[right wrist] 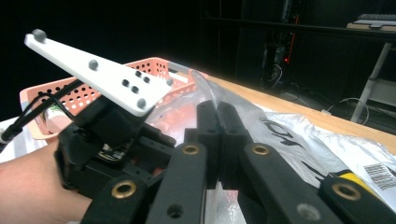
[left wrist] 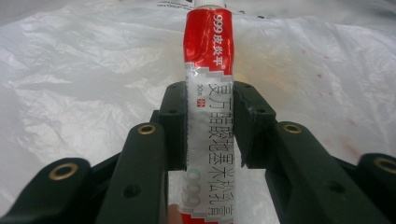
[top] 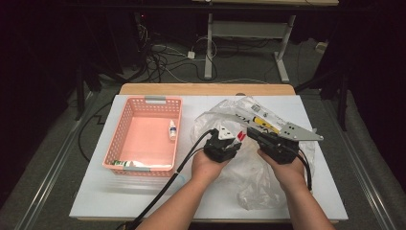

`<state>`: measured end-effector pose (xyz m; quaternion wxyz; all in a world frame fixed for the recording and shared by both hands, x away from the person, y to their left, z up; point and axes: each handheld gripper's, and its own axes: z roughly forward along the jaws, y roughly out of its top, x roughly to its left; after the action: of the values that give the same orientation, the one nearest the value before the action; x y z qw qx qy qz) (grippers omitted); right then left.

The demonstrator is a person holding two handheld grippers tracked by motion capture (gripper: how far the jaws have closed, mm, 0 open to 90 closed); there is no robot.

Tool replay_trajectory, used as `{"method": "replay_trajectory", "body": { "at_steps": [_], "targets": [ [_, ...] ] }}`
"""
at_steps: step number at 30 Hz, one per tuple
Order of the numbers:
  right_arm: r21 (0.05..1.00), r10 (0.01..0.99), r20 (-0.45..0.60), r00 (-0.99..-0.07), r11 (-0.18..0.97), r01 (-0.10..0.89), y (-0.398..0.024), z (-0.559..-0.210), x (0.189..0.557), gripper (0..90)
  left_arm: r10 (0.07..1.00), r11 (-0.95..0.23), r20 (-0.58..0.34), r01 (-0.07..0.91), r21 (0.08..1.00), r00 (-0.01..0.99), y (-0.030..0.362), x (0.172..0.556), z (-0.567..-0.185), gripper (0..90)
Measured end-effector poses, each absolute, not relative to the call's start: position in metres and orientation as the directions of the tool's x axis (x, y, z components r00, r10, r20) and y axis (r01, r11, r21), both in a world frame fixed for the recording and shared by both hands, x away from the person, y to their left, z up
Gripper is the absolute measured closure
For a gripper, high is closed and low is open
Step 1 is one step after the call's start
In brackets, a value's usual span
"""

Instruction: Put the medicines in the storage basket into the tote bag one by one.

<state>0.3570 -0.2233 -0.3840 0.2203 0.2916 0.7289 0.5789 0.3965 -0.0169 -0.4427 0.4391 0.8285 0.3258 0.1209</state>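
- Pinching a red-and-silver ointment tube (left wrist: 208,93) with my left gripper (left wrist: 210,126): the jaws press on its silver lower half from both sides, and the red end with its white cap points away from me.
- From the high view, the left gripper (top: 229,140) sits over the clear plastic bag (top: 253,177) near the middle of the white table top (top: 95,191), and a bit of the red tube (top: 242,136) peeks out at its tip.
- Behind the tube in the left gripper view I see nothing but crumpled plastic bag (left wrist: 84,70).
- My right gripper (right wrist: 218,121) has its jaws pressed together, nipping a fold of the bag's film (right wrist: 205,84) that rises up between them.
- In the high view the right gripper (top: 253,134) is just beside the left one, the two nearly nose to nose above the bag.
- The pink basket (top: 125,125) stands to the left of the bag, apart from both grippers.
- A small white bottle (top: 172,130) lies inside it by the right wall, and a white tube with green print (top: 128,164) lies along its near wall.
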Motion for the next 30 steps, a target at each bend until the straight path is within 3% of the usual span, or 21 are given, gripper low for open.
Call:
{"method": "replay_trajectory", "body": {
  "at_steps": [30],
  "targets": [
    [0.971,0.687,0.030,-0.726,0.151,0.183,-0.226,-0.386,0.359,90.0,0.685,-0.373,-0.090,0.454,0.809,0.723,-0.038,0.419,-0.468,66.3]
  ]
}}
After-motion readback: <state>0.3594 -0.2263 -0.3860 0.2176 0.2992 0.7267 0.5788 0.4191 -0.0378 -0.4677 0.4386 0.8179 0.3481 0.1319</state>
